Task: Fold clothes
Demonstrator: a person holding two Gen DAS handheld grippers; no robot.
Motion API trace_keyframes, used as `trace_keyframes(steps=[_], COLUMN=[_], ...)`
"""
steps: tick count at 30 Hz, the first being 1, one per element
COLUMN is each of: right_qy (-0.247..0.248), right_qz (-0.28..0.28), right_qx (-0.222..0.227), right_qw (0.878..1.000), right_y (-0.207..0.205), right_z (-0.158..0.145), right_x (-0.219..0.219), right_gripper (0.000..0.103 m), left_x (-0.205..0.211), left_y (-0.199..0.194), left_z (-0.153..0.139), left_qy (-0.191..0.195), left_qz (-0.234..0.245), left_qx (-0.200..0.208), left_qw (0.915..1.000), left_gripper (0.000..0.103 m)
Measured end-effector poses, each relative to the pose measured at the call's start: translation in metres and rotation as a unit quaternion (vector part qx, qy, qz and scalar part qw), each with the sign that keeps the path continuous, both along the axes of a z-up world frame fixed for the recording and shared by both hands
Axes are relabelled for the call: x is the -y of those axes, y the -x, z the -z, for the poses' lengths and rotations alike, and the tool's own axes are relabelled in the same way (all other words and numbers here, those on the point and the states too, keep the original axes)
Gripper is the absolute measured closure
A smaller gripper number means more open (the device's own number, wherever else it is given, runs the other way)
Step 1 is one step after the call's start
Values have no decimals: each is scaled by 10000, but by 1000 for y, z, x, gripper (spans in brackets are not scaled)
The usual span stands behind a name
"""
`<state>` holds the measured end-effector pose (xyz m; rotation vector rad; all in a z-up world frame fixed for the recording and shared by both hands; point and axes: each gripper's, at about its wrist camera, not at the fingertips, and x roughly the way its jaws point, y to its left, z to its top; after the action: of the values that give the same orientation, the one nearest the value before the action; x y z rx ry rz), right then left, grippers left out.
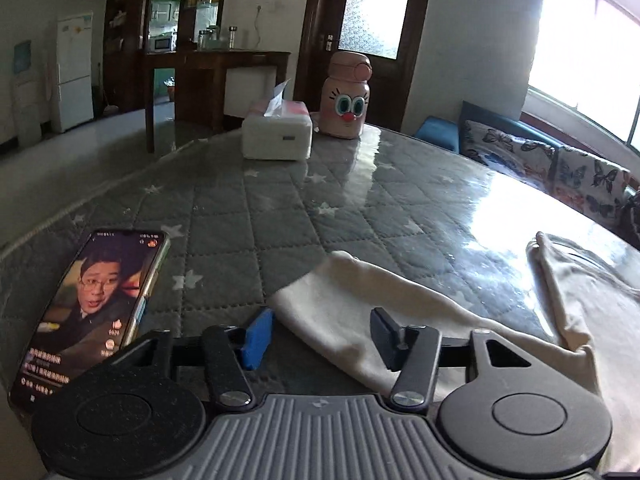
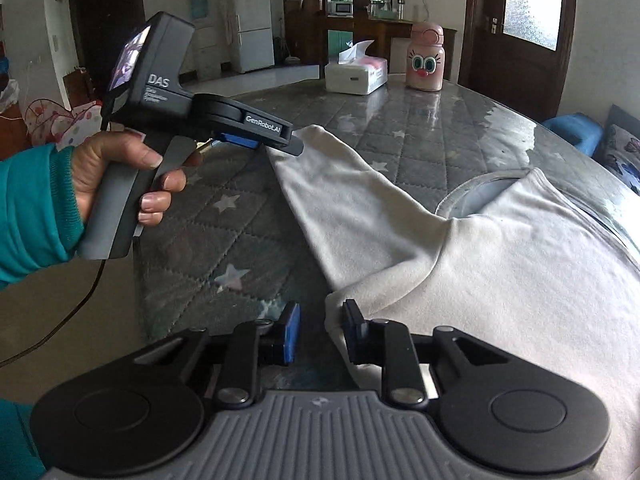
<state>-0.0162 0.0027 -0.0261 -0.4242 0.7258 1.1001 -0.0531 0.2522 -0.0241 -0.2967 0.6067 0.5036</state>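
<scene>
Shirt [image 2: 500, 264] lies spread flat on table [image 2: 420, 128], sleeve [image 1: 360, 304] stretched out. No fold visible; all folding left. Left gripper [image 1: 320, 338] fingers wide apart over sleeve end, empty. Right gripper [image 2: 320, 332] parted at shirt edge, gripping nothing.

Phone [image 1: 92, 312], tissue box [image 1: 277, 134] beside pink bottle [image 1: 347, 96], maybe touching.

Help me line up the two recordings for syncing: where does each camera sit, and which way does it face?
Left wrist: on the left gripper, low over the table, facing the sleeve; only its open fingers show.
Right wrist: on the right gripper, facing the shirt; the person's left hand shows.
Shared: the tissue box and pink bottle.
</scene>
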Motion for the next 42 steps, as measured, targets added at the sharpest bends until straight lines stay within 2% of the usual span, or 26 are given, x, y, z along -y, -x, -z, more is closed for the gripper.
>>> trace_keyframes(steps=[4, 7, 14, 21, 24, 30, 35, 38, 42], right_qy=[-56, -161, -357, -531, -577, -647, -787, -839, -923], right_qz=[46, 151, 533, 1055, 1195, 1407, 1682, 1952, 2372], right_qx=[5, -1, 113, 211, 201, 179, 197, 229, 43], right_qw=[10000, 9998, 9979, 9928, 9910, 9878, 9824, 9769, 9670], right_y=[0, 0, -8, -19, -22, -24, -29, -34, -45], right_z=[-5, -11, -25, -37, -38, -38, -39, -42, -42], right_x=[6, 14, 40, 72, 82, 98, 111, 126, 150], right_gripper=[80, 80, 80, 79, 79, 79, 79, 79, 79], left_x=[-6, -6, 16, 59, 72, 99, 128, 153, 190], left_y=[-7, -9, -10, -14, -15, -21, -24, -21, -21], left_z=[0, -5, -30, -61, -62, -59, -71, -81, -84], left_qy=[28, 46, -28, 4, -81, -8, 324, 535, 805], left_qz=[-61, -76, 240, 983, 1178, 1587, 2122, 2630, 3323], left_qx=[-34, 48, 444, 884, 872, 804, 1069, 1357, 1609], left_qw=[10000, 9999, 9987, 9912, 9892, 9841, 9708, 9537, 9259], left_gripper=[86, 93, 97, 97, 97, 98, 98, 98, 98])
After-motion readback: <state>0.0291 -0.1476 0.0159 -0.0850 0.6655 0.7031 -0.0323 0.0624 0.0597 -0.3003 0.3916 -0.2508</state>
